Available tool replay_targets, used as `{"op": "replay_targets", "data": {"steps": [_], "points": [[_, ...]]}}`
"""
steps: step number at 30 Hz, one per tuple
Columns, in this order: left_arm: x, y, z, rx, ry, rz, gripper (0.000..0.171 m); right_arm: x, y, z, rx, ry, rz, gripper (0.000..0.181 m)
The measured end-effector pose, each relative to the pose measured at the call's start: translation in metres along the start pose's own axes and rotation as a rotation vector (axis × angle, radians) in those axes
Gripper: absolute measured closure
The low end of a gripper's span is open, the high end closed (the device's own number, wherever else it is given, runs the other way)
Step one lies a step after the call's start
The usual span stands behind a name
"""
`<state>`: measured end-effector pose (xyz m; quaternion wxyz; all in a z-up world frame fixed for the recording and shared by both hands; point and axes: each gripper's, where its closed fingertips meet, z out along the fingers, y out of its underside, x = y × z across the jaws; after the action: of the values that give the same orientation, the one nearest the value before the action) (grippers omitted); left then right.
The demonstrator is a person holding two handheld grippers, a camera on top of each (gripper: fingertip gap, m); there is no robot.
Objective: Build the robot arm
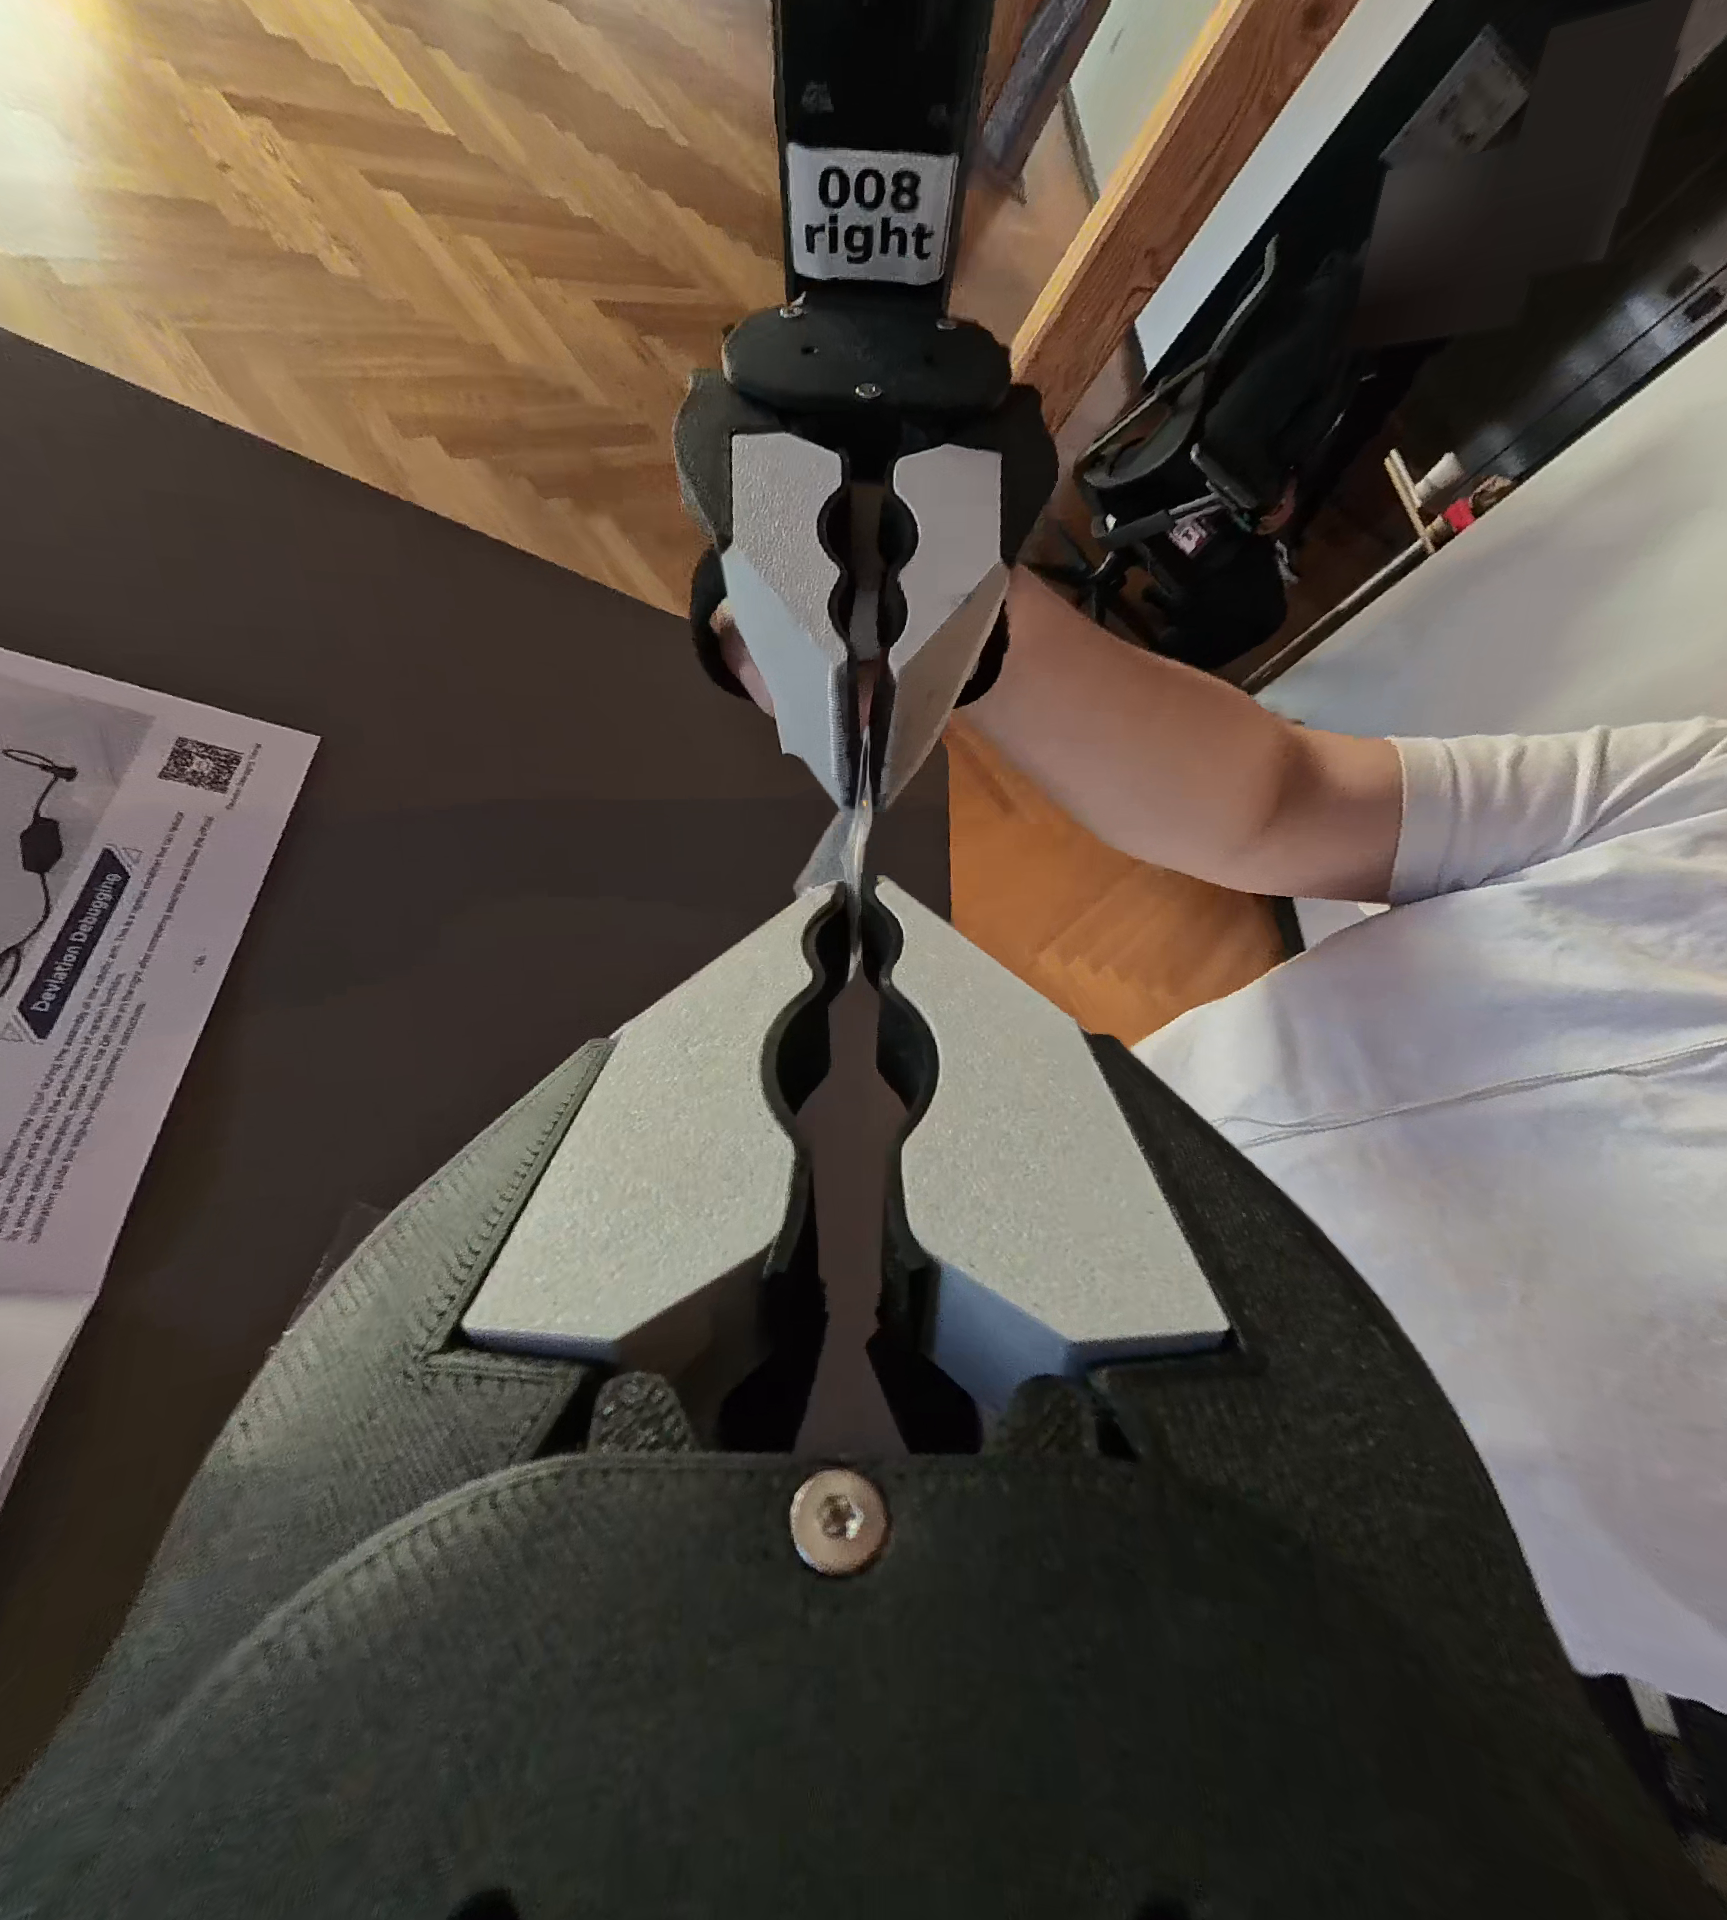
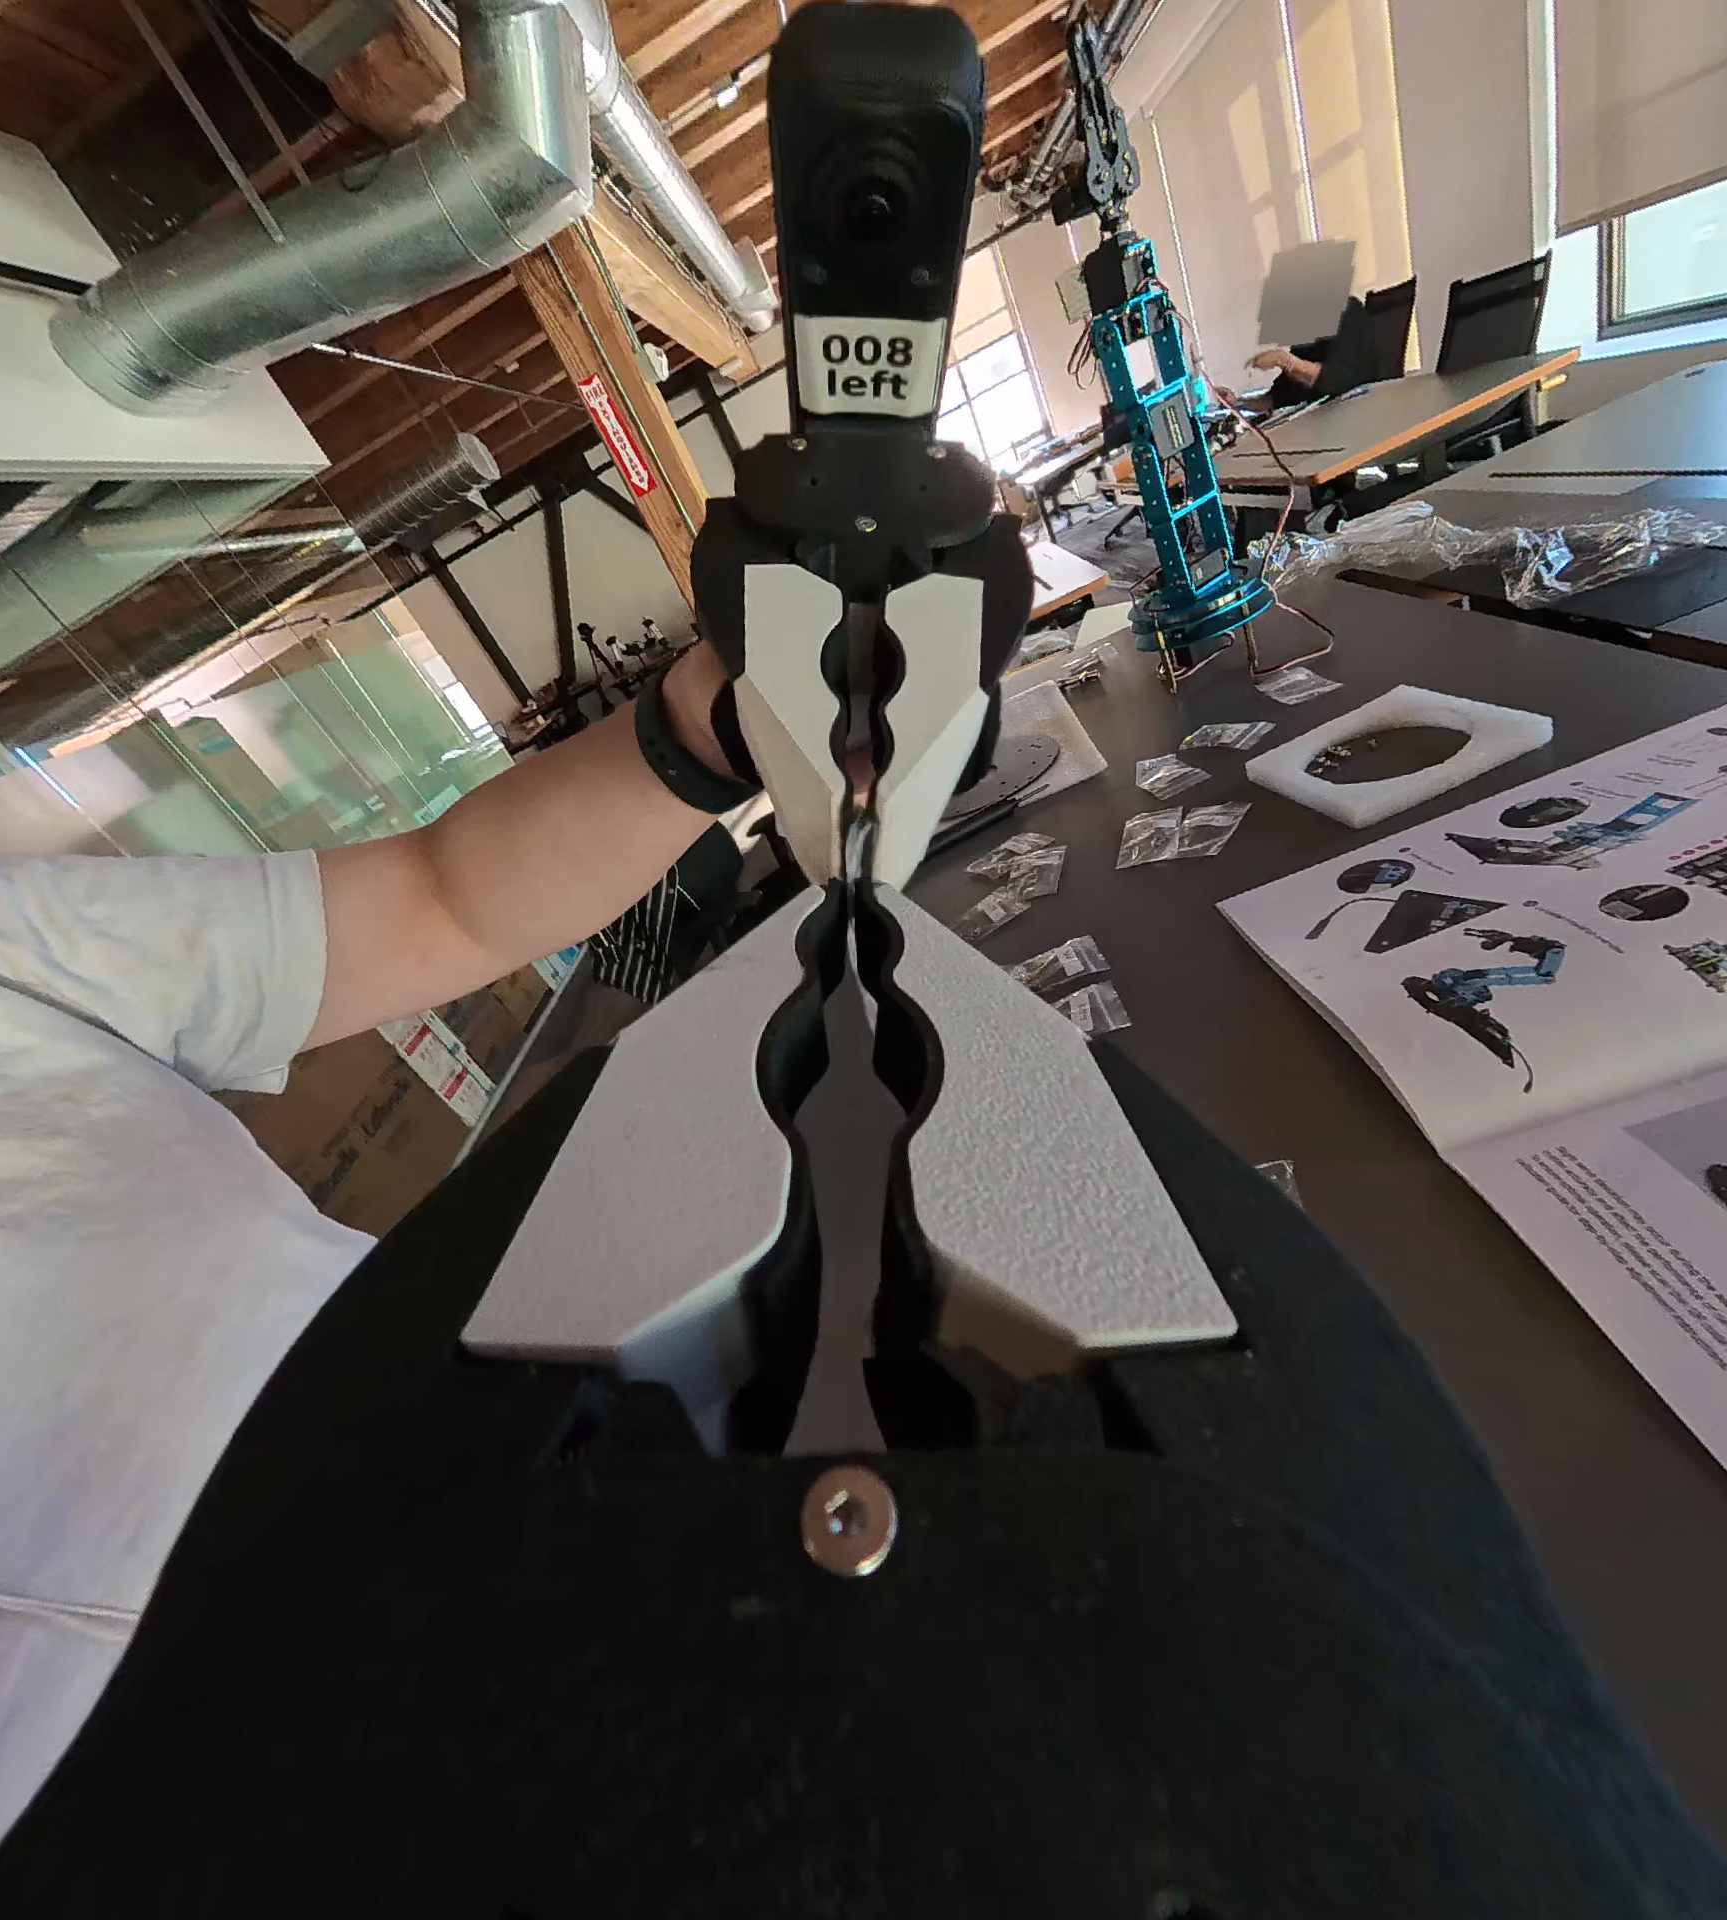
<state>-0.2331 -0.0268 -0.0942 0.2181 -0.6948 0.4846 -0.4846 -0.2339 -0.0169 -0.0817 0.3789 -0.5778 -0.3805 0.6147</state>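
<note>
Pinching 1 small clear plastic bag (image 1: 859,847) between 2 grippers, tip to tip, above the dark table (image 1: 443,727).

In the left wrist view, we see our left gripper (image 1: 854,914) closed on the bag's near edge and the right gripper (image 1: 861,784) clamped opposite. In the right wrist view, we find the same; more bags (image 2: 1181,831) and a booklet (image 2: 1524,987) lie on the table.

There were 2 grippers (image 1: 857,914) (image 2: 851,902), 1 booklet (image 2: 1565,1018), 1 foam tray (image 2: 1399,753), 1 blue robot arm (image 2: 1176,457), and about 8 small plastic bags (image 2: 1181,831).
</note>
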Motion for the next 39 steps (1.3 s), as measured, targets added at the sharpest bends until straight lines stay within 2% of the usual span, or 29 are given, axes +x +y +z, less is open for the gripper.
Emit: {"op": "replay_targets", "data": {"steps": [8,13,17,23,29,31,32,39], "points": [[-0.004,0.011,-0.018,0.028,-0.041,0.001,0.171,0.005,0.003,0.025,-0.02,-0.032,-0.006,0.18],[-0.011,0.024,-0.041,0.061,-0.072,-0.029,0.171,0.011,0.007,0.052,-0.063,-0.033,-0.028,0.181],[-0.02,0.038,-0.07,0.133,-0.055,-0.079,0.171,0.018,0.008,0.075,-0.054,-0.044,-0.003,0.181],[-0.037,0.069,-0.108,0.132,-0.067,-0.038,0.171,0.035,0.019,0.123,-0.07,-0.058,0.049,0.181],[-0.053,0.101,-0.153,0.121,0.026,-0.069,0.171,0.054,0.03,0.178,-0.107,-0.044,0.04,0.181],[-0.06,0.11,-0.171,0.137,0.057,-0.089,0.171,0.061,0.031,0.198,-0.093,-0.046,0.049,0.181],[-0.064,0.113,-0.18,0.154,0.068,-0.088,0.165,0.065,0.031,0.207,-0.09,-0.04,0.054,0.181],[-0.097,0.138,-0.217,0.155,0.112,-0.096,0.171,0.092,0.039,0.252,-0.031,0.01,0.08,0.181]]}}
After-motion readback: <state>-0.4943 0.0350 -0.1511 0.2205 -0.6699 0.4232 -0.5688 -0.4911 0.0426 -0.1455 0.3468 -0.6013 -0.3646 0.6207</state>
